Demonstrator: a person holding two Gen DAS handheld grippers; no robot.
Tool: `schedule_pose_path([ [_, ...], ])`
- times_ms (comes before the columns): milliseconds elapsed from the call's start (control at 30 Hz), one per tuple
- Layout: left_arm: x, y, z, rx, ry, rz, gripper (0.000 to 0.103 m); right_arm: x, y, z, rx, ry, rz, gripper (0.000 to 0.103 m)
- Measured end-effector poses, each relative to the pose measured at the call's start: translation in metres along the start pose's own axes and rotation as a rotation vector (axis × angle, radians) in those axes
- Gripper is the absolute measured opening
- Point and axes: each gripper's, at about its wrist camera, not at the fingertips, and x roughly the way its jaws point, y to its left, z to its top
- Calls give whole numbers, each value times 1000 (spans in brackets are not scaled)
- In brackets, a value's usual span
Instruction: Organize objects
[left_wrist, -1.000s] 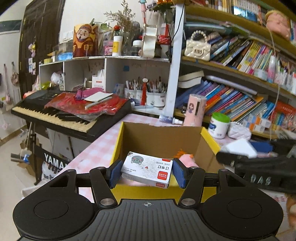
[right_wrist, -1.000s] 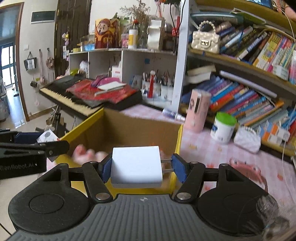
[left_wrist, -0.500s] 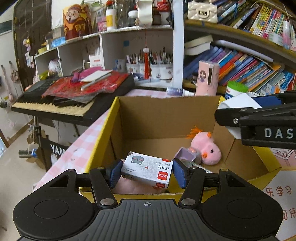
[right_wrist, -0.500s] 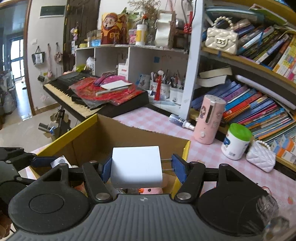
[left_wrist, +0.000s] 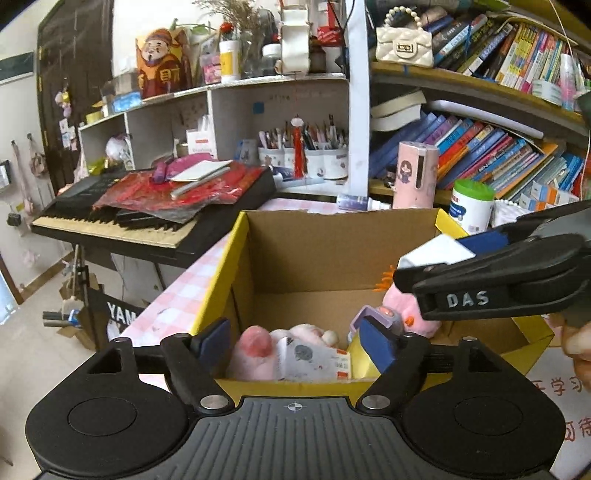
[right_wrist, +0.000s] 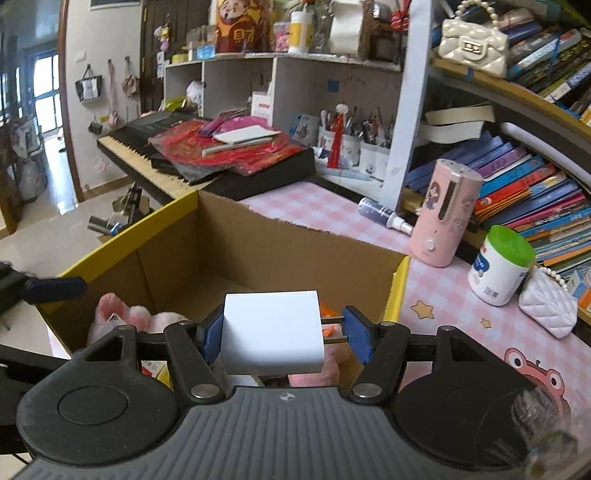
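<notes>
the left tongs (left_wrist: 295, 341) hang over the near edge of the cardboard box (left_wrist: 332, 254), their jaws spreading apart; the small staple box (left_wrist: 312, 363) lies loose between them, tilted on a pink plush toy (left_wrist: 255, 350) in the box, and neither pad presses on it. just beyond the left tongs' right finger sits a small purple thing (left_wrist: 373, 317) beside a pink chick toy (left_wrist: 406, 314). the right tongs (right_wrist: 286, 332) are clamped on a white charger block (right_wrist: 271, 330), one pad on its flat side and the other against its two metal prongs, held above the box's right half. in the left wrist view those right tongs cross in from the right over the box, blocking sight of its far right corner. ahead of both tongs, past the box's far wall, the pink checked worktop (right_wrist: 325, 210) carries a small spray bottle (right_wrist: 384, 216), a pink cylinder (right_wrist: 447, 214), a green-lidded tub (right_wrist: 500, 264) and a white quilted purse (right_wrist: 548, 304). to the left of the tongs stands a keyboard (left_wrist: 147, 218) piled with red wrappers, and bookshelves (left_wrist: 498, 140) fill the right.
</notes>
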Motion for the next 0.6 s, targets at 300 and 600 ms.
schedule_pose_path([
  [300, -19, 7, -3, -21, -28, 25, 85, 21, 10, -8, -31, 106, 64, 63],
  [600, -34, 11, -2, -41, -59, 42, 94, 8, 16, -14, -8, 91, 37, 74],
])
